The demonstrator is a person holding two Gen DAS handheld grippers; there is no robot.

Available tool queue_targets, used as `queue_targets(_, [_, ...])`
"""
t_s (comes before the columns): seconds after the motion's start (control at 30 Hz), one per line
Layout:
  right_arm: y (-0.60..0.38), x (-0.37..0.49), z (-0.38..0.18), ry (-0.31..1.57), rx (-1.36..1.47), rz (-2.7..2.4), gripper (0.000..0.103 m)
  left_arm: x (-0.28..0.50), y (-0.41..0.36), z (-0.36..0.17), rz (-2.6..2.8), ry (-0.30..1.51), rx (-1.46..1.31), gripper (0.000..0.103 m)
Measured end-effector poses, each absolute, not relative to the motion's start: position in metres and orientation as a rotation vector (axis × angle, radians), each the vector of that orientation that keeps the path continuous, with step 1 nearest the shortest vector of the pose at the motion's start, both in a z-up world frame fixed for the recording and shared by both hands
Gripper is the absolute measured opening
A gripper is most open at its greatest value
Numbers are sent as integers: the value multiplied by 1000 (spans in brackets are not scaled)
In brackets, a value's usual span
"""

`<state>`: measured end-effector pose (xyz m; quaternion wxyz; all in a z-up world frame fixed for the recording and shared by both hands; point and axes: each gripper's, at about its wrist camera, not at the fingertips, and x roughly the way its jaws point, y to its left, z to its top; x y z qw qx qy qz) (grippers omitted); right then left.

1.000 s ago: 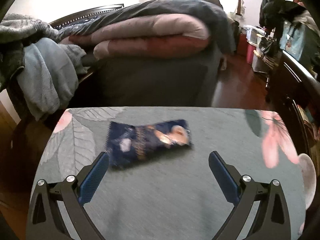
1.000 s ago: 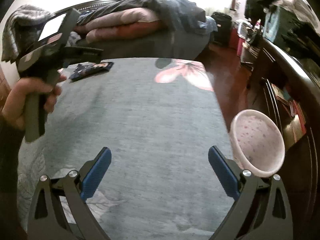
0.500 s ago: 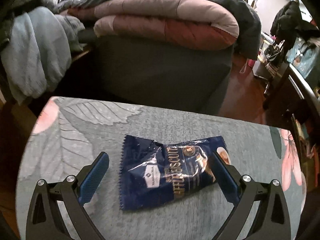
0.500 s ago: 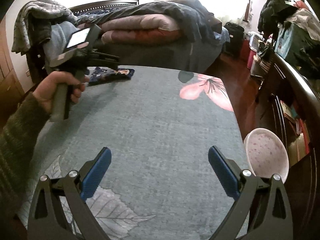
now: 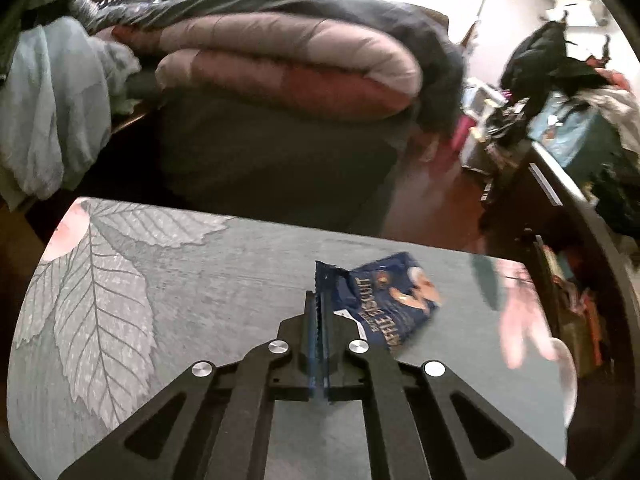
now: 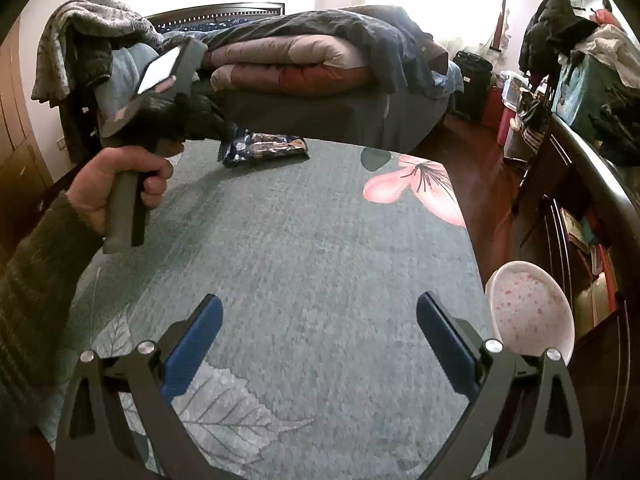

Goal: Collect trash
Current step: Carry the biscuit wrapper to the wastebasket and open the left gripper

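1. The left tool [image 5: 319,312] is clenching on the serrated edge of the blue biscuit wrapper [image 5: 384,304], having just been closing; the blue pads are pressing the foil edge between them.
2. The wrapper is sitting at centre right of the left wrist view, over the far edge of the desk [image 5: 224,272], its body fanning out to the right of the tool.
3. In the right wrist view, the wrapper [image 6: 262,148] is appearing at upper centre, below the left tool's dark body.
4. The right tool [image 6: 318,340] is hanging released over the grey leaf-patterned cloth, nothing between its pads.
5. A pink speckled bowl [image 6: 528,312] is sitting at lower right, past the desk's edge.
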<state>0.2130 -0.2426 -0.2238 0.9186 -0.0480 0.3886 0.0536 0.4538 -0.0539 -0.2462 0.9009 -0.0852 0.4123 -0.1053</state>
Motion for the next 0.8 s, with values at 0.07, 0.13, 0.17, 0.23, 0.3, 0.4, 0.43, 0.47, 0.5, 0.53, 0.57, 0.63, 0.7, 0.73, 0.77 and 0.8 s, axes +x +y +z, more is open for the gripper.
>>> queue_targets(0.07, [-246,210,-223,799,-87,108,98,441,-64,-233,-260,826,-170,2])
queue_targets(0.13, [-250,207,-223,797,-75,106,98,431,-74,-223,-289,805,-161,2])
queue_targets(0.17, [-252,205,-222,795,-68,105,98,425,-82,-217,-310,795,-157,2])
queue_targets(0.23, [-257,200,-221,792,-51,98,98,412,-99,-206,-353,772,-143,2])
queue_targets(0.3, [-265,193,-220,791,-33,89,98,403,-116,-198,-387,755,-119,2])
queue_targets(0.4, [-280,183,-219,789,-3,63,98,386,-149,-186,-453,731,-84,2])
queue_targets(0.43, [-287,179,-218,787,11,49,98,381,-159,-183,-471,724,-73,2])
queue_targets(0.47, [-292,176,-218,785,21,39,98,373,-176,-178,-495,711,-51,2])
queue_targets(0.5, [-302,172,-218,782,38,20,98,368,-186,-176,-511,704,-38,2])
queue_targets(0.53, [-311,168,-217,778,56,0,98,361,-200,-173,-536,696,-22,2])
queue_targets(0.57, [-324,164,-217,774,80,-29,98,358,-208,-171,-552,691,-12,2])
queue_targets(0.63, [-344,157,-216,768,120,-76,98,347,-235,-168,-592,679,19,2])
queue_targets(0.7, [-369,148,-217,761,168,-129,98,336,-256,-167,-629,674,39,2])
queue_targets(0.73, [-380,145,-218,761,185,-151,98,332,-264,-167,-642,673,47,2])
queue_targets(0.77, [-390,141,-219,763,198,-173,98,328,-276,-167,-659,673,58,2])
queue_targets(0.8, [-402,136,-220,762,213,-198,98,324,-285,-168,-676,673,66,2])
